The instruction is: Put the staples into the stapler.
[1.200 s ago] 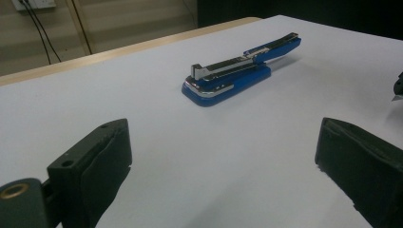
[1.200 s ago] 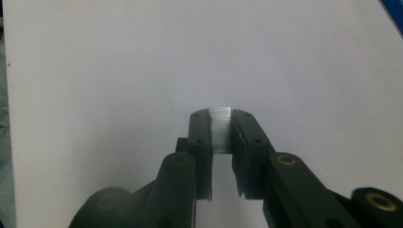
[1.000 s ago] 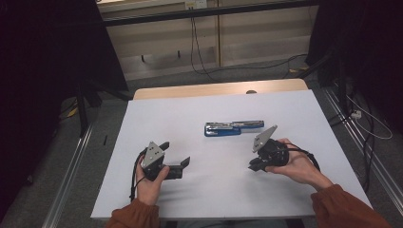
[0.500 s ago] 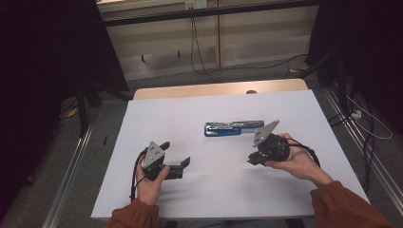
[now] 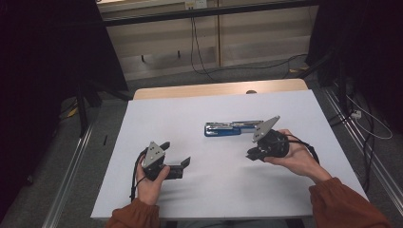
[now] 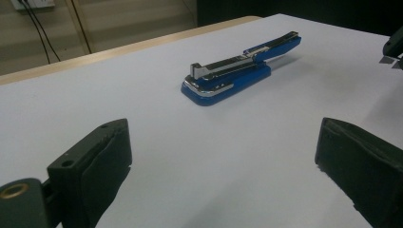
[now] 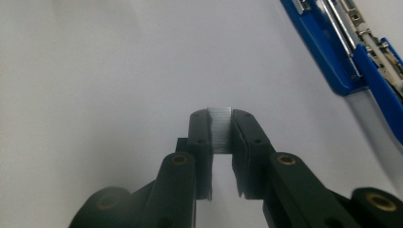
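A blue stapler [image 5: 232, 128] lies flipped open on the white table top [image 5: 199, 109], its metal staple channel exposed; it also appears in the left gripper view [image 6: 237, 71] and at the top right of the right gripper view [image 7: 351, 52]. My right gripper [image 5: 251, 154] sits just right of and nearer than the stapler, shut on a short silver strip of staples [image 7: 220, 128] pinched between its pads [image 7: 220, 116]. My left gripper [image 5: 177, 153] rests at the near left, open, with bare table between its fingers [image 6: 223, 137].
The table's wooden far edge [image 5: 218, 89] shows beyond the white sheet. Cables [image 5: 199, 47] run across the floor behind the table, and a metal rail [image 5: 71, 185] lies along the floor at the left.
My right gripper has edged slightly farther up the table toward the stapler, still pinching the staple strip. The left gripper has stayed put.
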Available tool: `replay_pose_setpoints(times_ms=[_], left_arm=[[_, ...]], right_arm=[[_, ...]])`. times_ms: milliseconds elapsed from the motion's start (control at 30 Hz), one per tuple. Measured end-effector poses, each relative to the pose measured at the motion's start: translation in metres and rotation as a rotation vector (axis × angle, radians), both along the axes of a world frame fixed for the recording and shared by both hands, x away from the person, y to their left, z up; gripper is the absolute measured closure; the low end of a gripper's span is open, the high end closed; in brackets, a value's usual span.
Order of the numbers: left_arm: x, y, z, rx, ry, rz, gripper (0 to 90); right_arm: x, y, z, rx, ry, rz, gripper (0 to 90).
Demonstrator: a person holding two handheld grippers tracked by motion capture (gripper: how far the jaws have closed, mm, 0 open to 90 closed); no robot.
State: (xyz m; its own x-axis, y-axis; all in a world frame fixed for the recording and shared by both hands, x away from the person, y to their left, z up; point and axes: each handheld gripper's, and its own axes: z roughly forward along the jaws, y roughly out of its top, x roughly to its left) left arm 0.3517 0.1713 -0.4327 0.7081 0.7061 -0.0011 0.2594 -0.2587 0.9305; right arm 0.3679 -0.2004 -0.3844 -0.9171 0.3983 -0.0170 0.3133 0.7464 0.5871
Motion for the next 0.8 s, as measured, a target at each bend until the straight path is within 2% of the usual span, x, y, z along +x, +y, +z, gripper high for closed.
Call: replay_pose_setpoints(times_ms=[333, 600, 800], left_arm=[[0.001, 0.000, -0.001, 0.001, 0.002, -0.001, 5.1], [0.001, 0.001, 0.000, 0.006, 0.002, -0.003, 5.1], [0.000, 0.001, 0.000, 0.007, 0.002, 0.001, 5.1]], right_arm=[[0.011, 0.004, 0.007, 0.012, -0.018, 0.004, 79.2], [0.024, 0.006, 0.012, -0.002, -0.018, -0.005, 79.2], [0.032, 0.011, 0.016, -0.012, -0.034, 0.005, 79.2]])
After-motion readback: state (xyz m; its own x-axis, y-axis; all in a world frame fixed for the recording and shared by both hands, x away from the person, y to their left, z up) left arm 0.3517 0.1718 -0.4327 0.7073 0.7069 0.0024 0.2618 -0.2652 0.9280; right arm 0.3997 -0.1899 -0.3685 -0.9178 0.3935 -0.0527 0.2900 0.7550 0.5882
